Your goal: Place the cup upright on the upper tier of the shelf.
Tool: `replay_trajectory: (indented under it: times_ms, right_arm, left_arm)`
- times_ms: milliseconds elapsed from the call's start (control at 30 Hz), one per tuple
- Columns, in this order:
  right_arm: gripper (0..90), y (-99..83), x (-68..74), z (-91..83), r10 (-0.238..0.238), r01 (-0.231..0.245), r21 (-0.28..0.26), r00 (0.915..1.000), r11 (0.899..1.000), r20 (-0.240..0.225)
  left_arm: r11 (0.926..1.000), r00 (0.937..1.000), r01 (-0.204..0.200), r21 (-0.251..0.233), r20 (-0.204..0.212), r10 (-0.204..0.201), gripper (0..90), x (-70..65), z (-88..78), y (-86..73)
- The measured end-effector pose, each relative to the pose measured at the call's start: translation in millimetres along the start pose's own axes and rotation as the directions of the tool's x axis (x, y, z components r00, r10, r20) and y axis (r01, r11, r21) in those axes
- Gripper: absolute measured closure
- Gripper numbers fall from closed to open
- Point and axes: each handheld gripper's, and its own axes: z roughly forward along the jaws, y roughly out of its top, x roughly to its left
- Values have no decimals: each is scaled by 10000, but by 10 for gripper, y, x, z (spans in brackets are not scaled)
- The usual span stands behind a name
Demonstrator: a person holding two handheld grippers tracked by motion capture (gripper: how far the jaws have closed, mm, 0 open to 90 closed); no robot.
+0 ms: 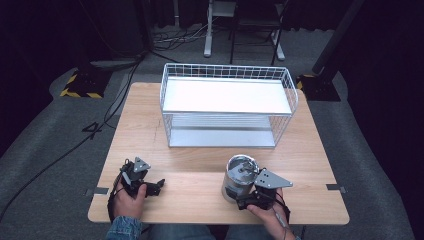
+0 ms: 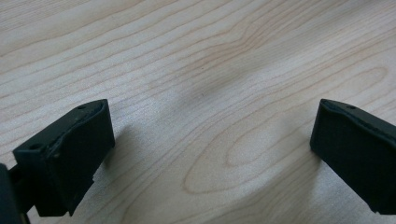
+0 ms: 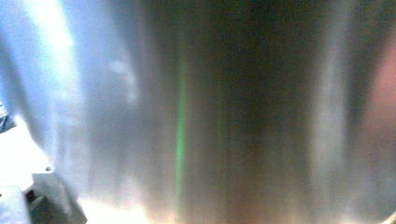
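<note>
Canister (image 1: 239, 177): shiny steel cylinder standing upright, long axis vertical, at the near right of the table, touching the right claw.
Right claw (image 1: 243, 196): pressed to the canister's near right side; grip state cannot be told, since brushed metal (image 3: 196, 112) blurs its own view.
Left claw (image 2: 210, 154): jaws wide apart, holding nothing, over bare pale wood at near left, well apart from the canister.
Rack (image 1: 227, 107): white wire shelf, far centre, directly beyond the canister.
Table (image 1: 200, 165): smooth light woodgrain.

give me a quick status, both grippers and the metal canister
Left gripper open, low over bare table. Right gripper up against metal canister, grip not visible. Canister upright, short of wire rack; nothing between.
</note>
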Motion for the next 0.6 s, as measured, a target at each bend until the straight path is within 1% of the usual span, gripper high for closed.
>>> replay_trajectory:
  times_ms: [267,400,467,600]
  right_arm:
    - [31,12,1,-6,-194,194,49,9998,9998,3]
    - [34,30,0,-8,-336,336,165,9994,9993,-3]
    - [36,53,7,-7,-416,417,306,9991,9987,-29]
    - [37,99,25,-9,-400,407,431,9991,9982,-168]
  left_arm:
    - [10000,10000,2,1,1,-2,2,0,0,0]
    - [10000,10000,3,0,4,-3,2,0,0,0]
    - [10000,10000,1,-1,2,-1,2,0,0,0]
    - [10000,10000,2,-2,1,-2,2,0,0,0]
